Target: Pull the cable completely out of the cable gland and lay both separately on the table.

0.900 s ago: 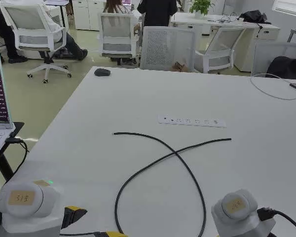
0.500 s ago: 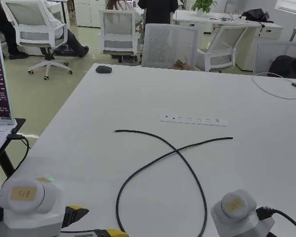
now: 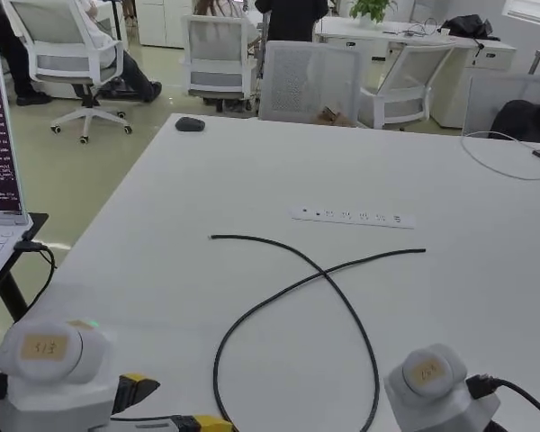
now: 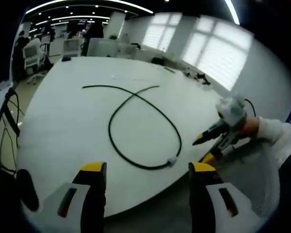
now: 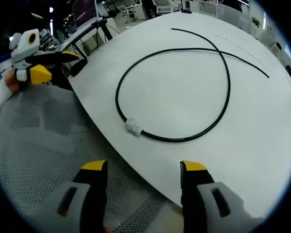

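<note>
Pull not started yet. Cable (image 3: 322, 273) lies looped on surface (image 3: 207, 180), cable gland (image 5: 132, 126) threaded on it near front edge. My left gripper (image 4: 148, 167), right gripper (image 5: 143, 165): jaws wide apart, empty. Next I think: pinch gland, pinch cable, pull.

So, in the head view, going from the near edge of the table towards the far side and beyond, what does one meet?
black cable → white power strip → dark mouse → white mesh chair
</note>
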`<move>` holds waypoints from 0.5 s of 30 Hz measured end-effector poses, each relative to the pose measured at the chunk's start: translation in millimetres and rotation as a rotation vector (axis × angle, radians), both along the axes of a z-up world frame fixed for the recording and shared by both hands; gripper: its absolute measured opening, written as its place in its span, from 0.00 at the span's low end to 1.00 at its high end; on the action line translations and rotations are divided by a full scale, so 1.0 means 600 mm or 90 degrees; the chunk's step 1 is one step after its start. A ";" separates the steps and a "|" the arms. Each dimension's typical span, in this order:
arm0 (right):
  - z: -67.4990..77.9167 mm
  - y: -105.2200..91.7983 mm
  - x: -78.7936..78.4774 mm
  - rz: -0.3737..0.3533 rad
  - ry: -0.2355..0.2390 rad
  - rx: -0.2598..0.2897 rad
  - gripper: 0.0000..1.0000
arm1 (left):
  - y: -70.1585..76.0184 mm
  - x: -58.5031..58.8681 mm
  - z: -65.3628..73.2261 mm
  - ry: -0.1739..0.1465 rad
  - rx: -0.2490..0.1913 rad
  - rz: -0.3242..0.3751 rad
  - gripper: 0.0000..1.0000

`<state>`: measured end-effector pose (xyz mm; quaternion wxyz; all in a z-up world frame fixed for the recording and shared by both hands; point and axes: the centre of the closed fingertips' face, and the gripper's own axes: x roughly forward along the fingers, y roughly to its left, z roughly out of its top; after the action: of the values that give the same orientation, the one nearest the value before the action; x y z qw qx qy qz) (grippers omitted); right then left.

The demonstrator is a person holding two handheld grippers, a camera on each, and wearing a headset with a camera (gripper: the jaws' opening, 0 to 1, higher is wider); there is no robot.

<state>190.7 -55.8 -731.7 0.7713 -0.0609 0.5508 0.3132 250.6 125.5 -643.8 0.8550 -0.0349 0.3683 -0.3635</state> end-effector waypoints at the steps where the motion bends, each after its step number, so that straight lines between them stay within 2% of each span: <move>1: 0.000 0.000 0.000 0.000 0.000 0.000 0.63 | 0.001 0.000 0.000 0.002 0.000 0.001 0.69; 11: -0.001 0.001 -0.001 -0.004 0.003 -0.003 0.62 | 0.003 -0.001 -0.002 0.006 0.000 0.002 0.70; 15: 0.007 0.006 0.009 0.004 -0.022 -0.003 0.62 | 0.005 0.000 -0.001 0.005 0.000 0.003 0.70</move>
<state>196.3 -52.4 -727.3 0.7796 -0.0702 0.5378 0.3130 250.6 128.6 -644.5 0.8543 -0.0374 0.3718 -0.3613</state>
